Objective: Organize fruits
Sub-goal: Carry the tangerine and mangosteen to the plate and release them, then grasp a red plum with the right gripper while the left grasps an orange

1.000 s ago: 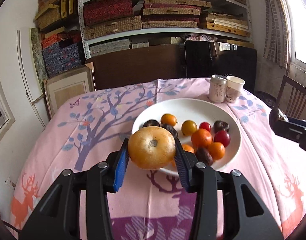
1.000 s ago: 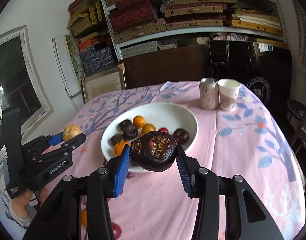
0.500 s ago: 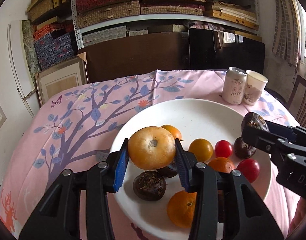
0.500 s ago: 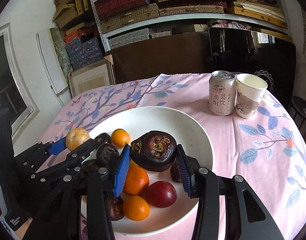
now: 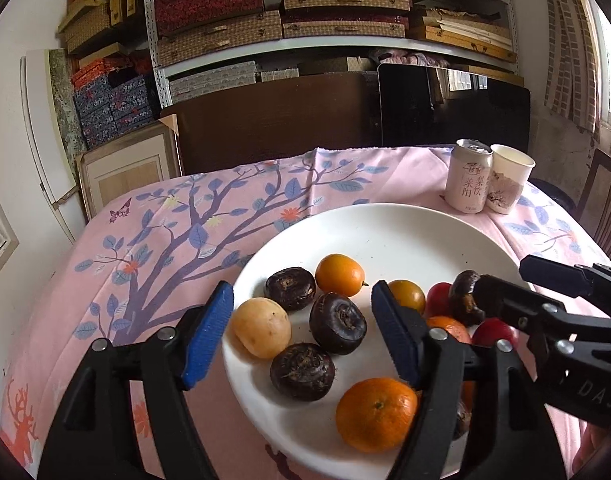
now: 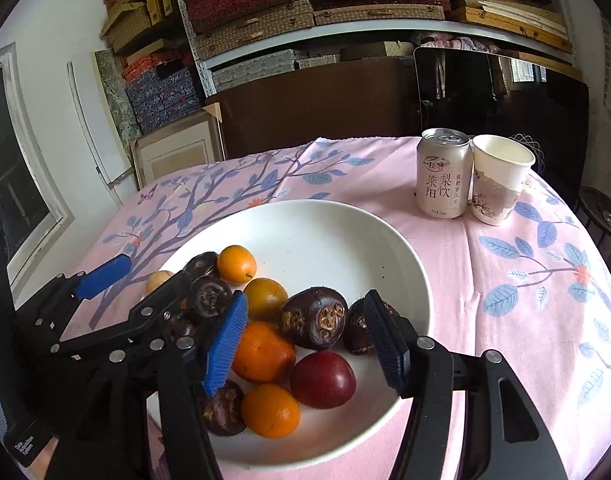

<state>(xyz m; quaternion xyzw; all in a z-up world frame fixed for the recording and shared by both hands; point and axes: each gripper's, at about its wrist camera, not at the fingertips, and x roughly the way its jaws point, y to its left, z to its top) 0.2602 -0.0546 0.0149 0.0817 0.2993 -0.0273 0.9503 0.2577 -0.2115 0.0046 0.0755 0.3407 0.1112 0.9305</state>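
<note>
**Both grippers opened over the white plate, fruit released**

The left gripper is seen over the near-left part of the white plate. Its jaws have just been opening and now stand well apart. The yellow fruit lies on the plate at its left rim, just beside the left blue pad with a narrow gap visible between them. A dark chestnut-like fruit also lies between the jaws, clear of the right pad. Nothing is gripped.

The right gripper is held over the near-right part of the same plate. Its jaws have likewise just been opening and are spread apart. The large dark fruit rests on the plate between the pads, leaning against an orange fruit and a red fruit; neither pad is pressed on it. A second dark fruit sits just beside the right pad; whether they touch cannot be told.

More fruit is heaped on the near half of the plate, while its far half is bare. Beyond the plate's far-right rim, a drink can and a paper cup stand upright and touching on the pink tablecloth.
</note>
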